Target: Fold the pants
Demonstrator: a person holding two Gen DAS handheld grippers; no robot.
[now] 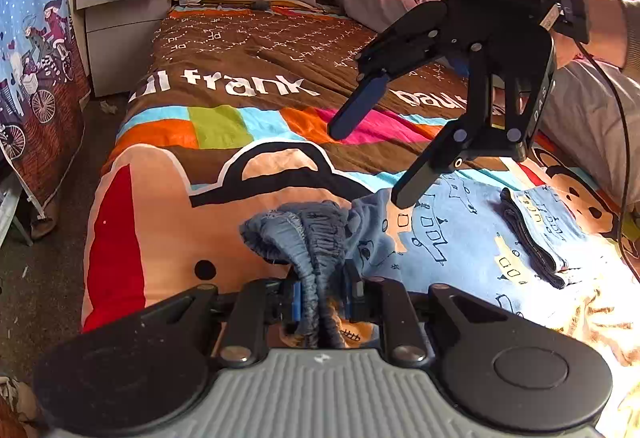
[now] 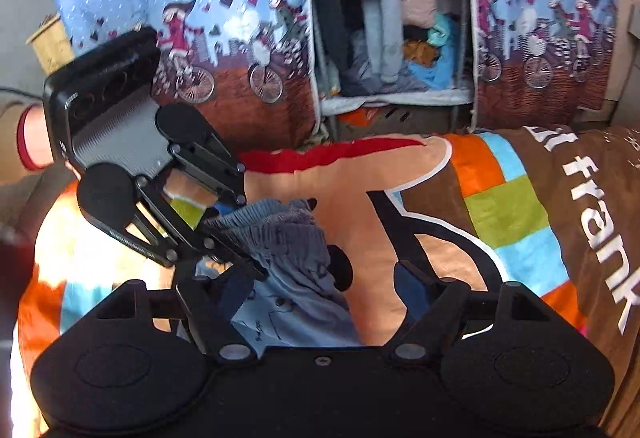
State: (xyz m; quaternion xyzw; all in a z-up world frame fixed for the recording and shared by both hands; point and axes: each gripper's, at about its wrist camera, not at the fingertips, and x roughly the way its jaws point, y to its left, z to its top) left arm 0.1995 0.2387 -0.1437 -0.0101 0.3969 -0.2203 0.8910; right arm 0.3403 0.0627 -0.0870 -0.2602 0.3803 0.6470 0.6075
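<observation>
We have the left gripper (image 1: 320, 298) clamped on the bunched elastic waistband (image 1: 308, 234) of the light blue pants (image 1: 440, 238), which lie on the patterned duvet (image 1: 224, 77) of the bed — pinching the gathered edge there looks meant to give one firm anchor so the cloth can be pulled flat or lifted. The pants spread to the right of the grip, printed side up, with what looks like a second folded piece (image 1: 536, 234) lying on or beside them near the bright patch; we cannot tell whether it belongs to the same garment.

The right gripper (image 1: 368, 161) hangs above the pants with its jaws wide apart and nothing between them — in its own view the fingers (image 2: 412, 290) straddle bare duvet and a strip of the blue fabric (image 2: 292, 302), not pressing on either. We judge it is lining up for a second hold along the waistband, since one pinch alone leaves the cloth crumpled. Fold not yet started; the pants are still rumpled at the waist.
</observation>
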